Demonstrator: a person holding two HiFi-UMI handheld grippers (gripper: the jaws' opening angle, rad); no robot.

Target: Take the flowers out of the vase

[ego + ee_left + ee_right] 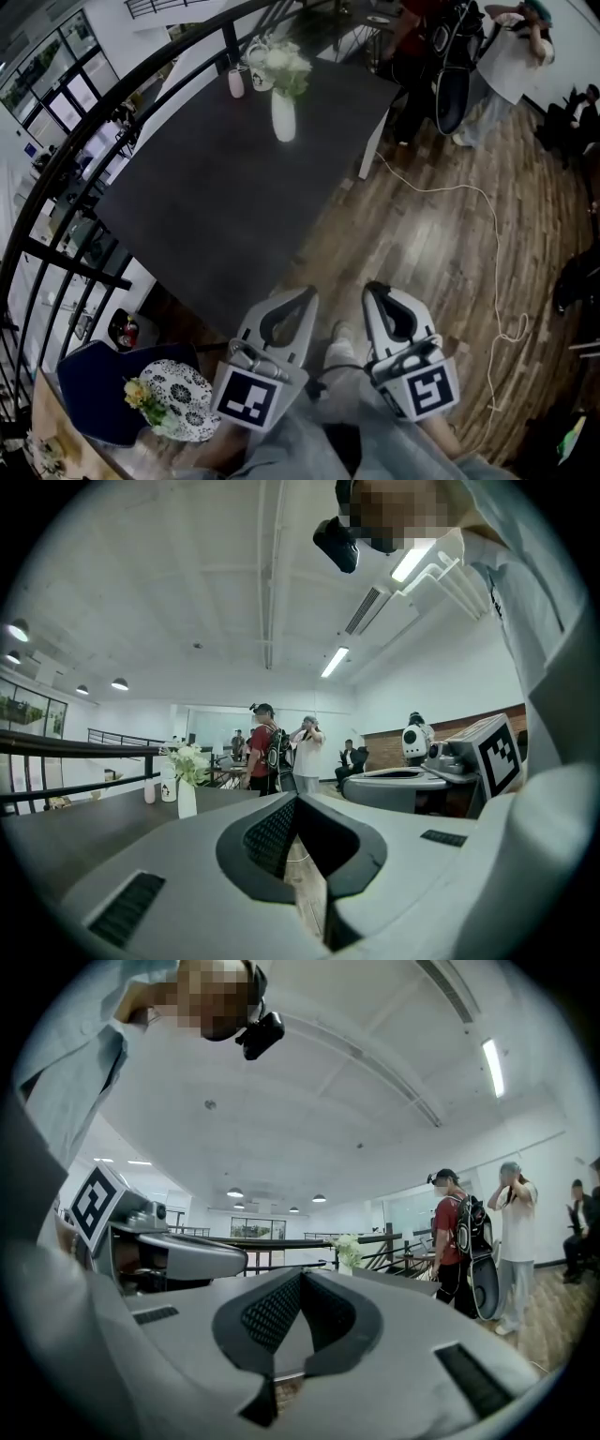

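Observation:
A white vase (283,116) with white flowers (286,64) stands upright near the far end of a dark table (216,197). Both grippers hang low, short of the table's near edge and far from the vase. My left gripper (306,294) is shut with nothing in it, and my right gripper (373,289) beside it is also shut and empty. The left gripper view has the vase (187,800) and flowers (190,761) small at the far left, beyond the closed jaws (296,799). In the right gripper view, only the flowers (349,1250) peek above the closed jaws (301,1274).
A small pink bottle (236,82) and a white jar (259,75) stand just behind the vase. A black railing (66,178) runs along the table's left. People (511,56) stand at the back right. A white cable (487,216) lies on the wood floor. A blue chair (94,380) with a patterned cushion sits lower left.

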